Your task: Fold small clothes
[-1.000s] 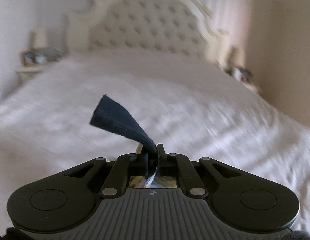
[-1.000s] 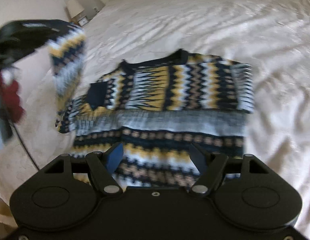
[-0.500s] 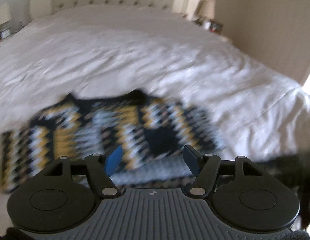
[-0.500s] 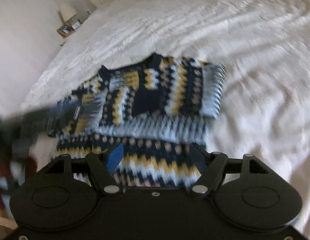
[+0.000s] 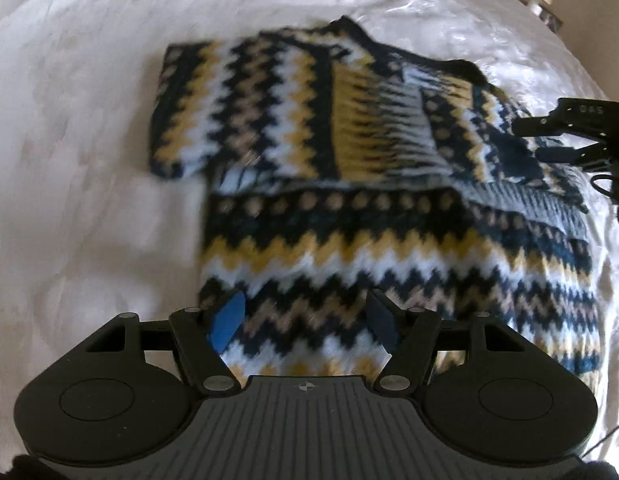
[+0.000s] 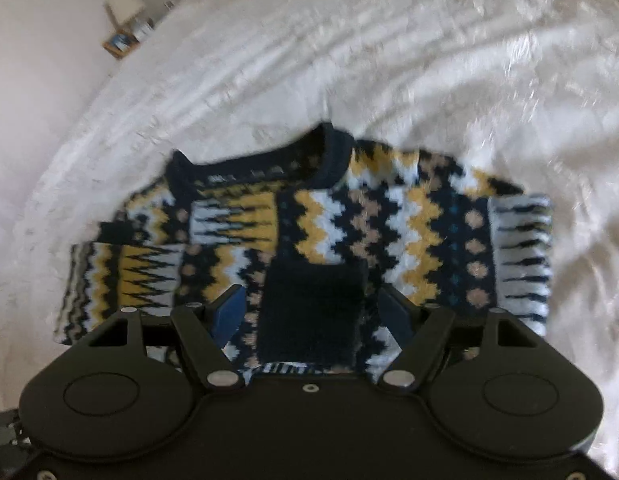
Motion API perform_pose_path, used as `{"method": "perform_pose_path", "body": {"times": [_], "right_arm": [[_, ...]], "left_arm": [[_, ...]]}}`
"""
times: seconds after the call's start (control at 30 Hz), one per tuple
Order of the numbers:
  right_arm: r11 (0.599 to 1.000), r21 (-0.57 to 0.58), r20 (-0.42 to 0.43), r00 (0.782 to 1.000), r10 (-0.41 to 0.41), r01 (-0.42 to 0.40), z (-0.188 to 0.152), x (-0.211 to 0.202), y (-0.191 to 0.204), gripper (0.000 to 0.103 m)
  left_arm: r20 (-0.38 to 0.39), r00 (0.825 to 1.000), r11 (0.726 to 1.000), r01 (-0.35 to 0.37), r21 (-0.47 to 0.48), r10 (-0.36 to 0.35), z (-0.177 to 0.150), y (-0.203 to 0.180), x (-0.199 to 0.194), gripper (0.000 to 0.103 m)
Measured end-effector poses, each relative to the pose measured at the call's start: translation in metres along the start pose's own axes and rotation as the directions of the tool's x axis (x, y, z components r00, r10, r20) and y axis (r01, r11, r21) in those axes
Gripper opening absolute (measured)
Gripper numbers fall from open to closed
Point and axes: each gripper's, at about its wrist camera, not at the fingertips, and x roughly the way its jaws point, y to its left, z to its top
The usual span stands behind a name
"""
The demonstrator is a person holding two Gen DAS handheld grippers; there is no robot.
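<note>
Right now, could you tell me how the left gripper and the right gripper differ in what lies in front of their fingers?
The left gripper hangs over the sweater's zigzag lower body; the right gripper hangs over the folded sleeves near the collar, with a dark navy cuff showing between its fingers. The left gripper's body is ribbed grey on top; the right gripper's is plain black. Both are open and hold nothing, above the white bed.
</note>
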Motion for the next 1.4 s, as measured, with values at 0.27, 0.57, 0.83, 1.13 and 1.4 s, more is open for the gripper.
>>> {"method": "perform_pose_path", "body": {"times": [0.27,0.57,0.83,1.13,1.4], "right_arm": [[0.995,-0.1,0.001,1.0,0.031,-0.031,0.006,-0.009,0.037,0.018],[0.98,-0.093,0.203,0.967,-0.156,0.178,0.029,-0.105,0.0,0.018],[0.954,-0.086,0.08,0.957,-0.279,0.286,0.019,-0.064,-0.021,0.053],[0.933,-0.34,0.068,0.986,0.152,-0.12,0.067,-0.041,0.104,0.058],[0.818,-0.447,-0.141,0.932,0.335,-0.362,0.096,0.033,0.185,0.058]], "left_arm": [[0.039,0.999,0.999,0.037,0.006,-0.038,0.009,0.002,-0.011,0.066],[0.166,0.983,0.997,0.082,-0.005,-0.08,0.038,0.005,-0.04,0.066],[0.18,0.981,0.997,0.076,-0.025,-0.07,0.065,0.003,-0.023,0.066],[0.211,0.974,0.97,0.125,-0.207,-0.08,0.11,0.041,-0.003,0.066],[0.131,0.97,0.949,0.228,-0.216,-0.203,0.148,0.062,0.059,0.035]]}}
